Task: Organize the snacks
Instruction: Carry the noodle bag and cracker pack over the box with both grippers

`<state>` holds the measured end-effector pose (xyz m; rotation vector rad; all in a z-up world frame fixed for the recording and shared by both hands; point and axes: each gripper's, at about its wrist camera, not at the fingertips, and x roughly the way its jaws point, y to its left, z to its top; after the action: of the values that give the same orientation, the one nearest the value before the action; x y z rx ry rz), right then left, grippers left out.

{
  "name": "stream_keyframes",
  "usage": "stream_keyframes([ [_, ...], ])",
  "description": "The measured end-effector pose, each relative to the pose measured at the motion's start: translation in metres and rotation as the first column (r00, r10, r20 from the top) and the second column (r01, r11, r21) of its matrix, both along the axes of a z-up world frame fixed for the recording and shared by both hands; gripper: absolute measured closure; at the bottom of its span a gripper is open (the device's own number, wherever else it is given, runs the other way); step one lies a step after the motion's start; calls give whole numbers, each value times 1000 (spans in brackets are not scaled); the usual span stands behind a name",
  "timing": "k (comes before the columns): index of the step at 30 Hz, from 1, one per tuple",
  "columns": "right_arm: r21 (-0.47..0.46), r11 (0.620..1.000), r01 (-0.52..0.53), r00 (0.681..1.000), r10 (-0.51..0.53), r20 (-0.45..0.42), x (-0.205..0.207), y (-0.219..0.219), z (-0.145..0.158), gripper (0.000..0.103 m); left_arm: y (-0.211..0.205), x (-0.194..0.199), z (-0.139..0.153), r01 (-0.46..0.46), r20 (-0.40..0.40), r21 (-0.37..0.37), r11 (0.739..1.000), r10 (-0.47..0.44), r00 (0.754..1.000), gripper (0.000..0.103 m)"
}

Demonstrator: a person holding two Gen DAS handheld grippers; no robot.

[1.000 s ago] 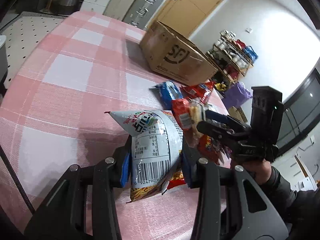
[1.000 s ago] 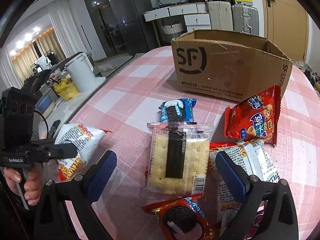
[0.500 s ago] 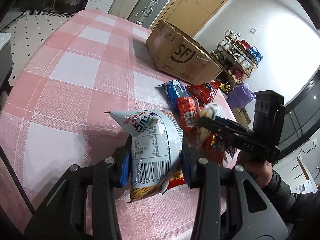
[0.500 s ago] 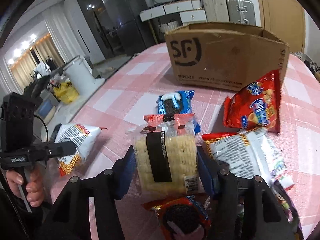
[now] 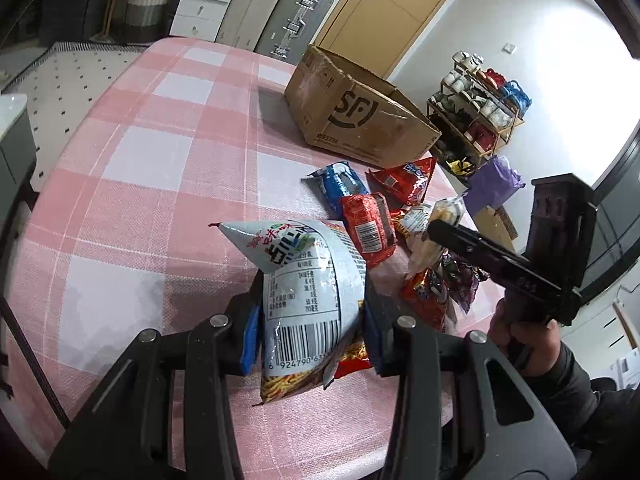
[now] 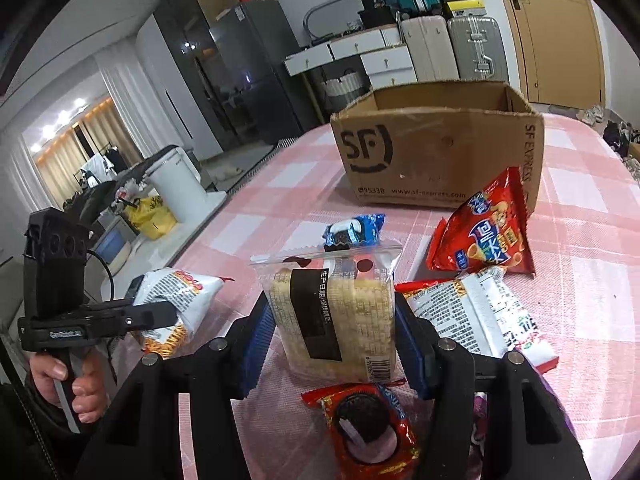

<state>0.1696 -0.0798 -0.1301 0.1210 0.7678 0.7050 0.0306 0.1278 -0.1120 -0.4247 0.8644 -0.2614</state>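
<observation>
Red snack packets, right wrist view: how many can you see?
2 mostly red: the red chip bag leaning at the cardboard box, and the red cookie pack below the held cracker pack. More may be hidden.

Suitcases (image 6: 472, 48), fridge (image 6: 256, 64) (dark), shelf rack (image 5: 476, 120)

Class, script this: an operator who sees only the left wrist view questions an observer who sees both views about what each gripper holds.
Operator: What is that pale thing in the right gripper?
Observer: A clear plastic pack of square crackers with a black label; its jaws have just been closing and now pinch it.
Operator: I see only the barcode side of the white crinkled snack bag in the left gripper. What's on its front?
Observer: Orange-red lettering above a picture of golden sticks.
</observation>
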Motion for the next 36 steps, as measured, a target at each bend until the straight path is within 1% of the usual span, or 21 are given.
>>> stream_keyframes([
  [11, 62, 998, 27, 999, -29, 35, -18, -36, 22, 46, -23, 7, 24, 27, 28, 47, 999, -28, 999, 65],
  [17, 86, 995, 56, 997, -61, 56, -27, -60, 36, 46, -41, 21, 42, 40, 32, 95, 995, -44, 999, 65],
  [22, 118, 991, 59, 993, -70, 90, -33, -78, 53, 46, -55, 35, 59, 62, 46, 112, 992, -68, 997, 65],
  [25, 133, 989, 60, 992, -74, 105, -27, -81, 63, 46, -62, 45, 70, 70, 58, 127, 989, -78, 995, 65],
  [36, 142, 989, 44, 981, -70, 183, -1, -93, 110, 46, -74, 99, 114, 82, 82, 140, 987, -94, 992, 65],
])
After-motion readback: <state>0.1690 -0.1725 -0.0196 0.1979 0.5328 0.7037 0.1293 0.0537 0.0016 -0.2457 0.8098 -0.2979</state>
